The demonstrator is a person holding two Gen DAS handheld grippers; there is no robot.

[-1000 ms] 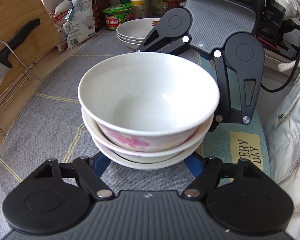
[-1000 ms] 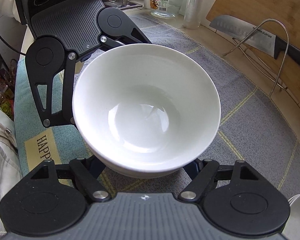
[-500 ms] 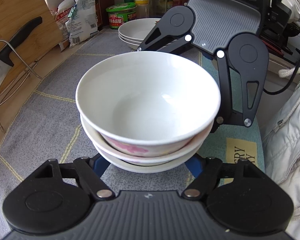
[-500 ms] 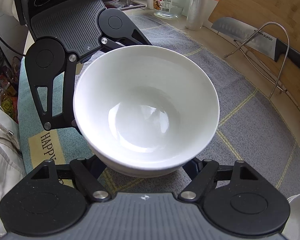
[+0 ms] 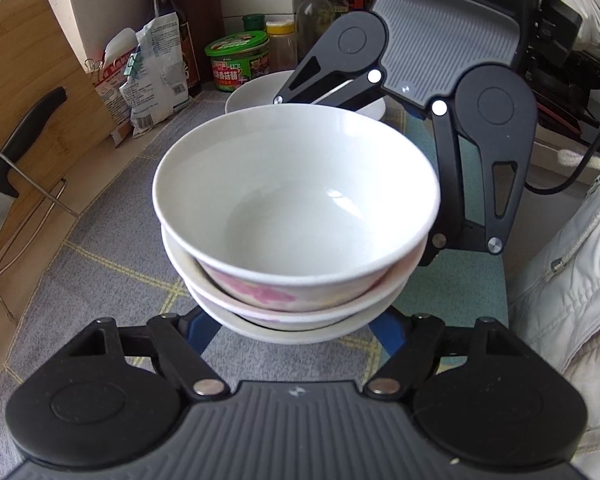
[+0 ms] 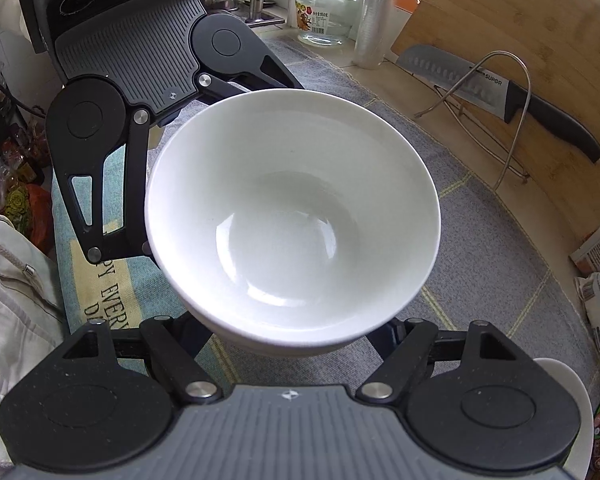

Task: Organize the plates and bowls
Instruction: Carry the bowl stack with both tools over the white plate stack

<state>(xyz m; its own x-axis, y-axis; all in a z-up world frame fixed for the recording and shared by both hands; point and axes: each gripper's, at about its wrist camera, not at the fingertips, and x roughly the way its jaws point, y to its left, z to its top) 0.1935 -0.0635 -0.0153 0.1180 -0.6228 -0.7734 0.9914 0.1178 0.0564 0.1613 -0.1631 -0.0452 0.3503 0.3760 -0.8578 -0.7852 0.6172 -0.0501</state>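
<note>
Stack of bowls (image 5: 296,240), three nested, top bowl (image 6: 292,216) empty, both claws gripping

Plate stack (image 5: 260,92) and jars (image 5: 238,60) crowd beyond; grey mat (image 5: 100,264) open leftward.

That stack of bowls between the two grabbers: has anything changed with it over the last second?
The stack of bowls, held from opposite sides by the left gripper and the right gripper, has come up off the grey mat and moved toward the stack of plates. Both sets of jaws stayed closed on the stack, which kept its order. The knife and cutting board did not move.
</note>
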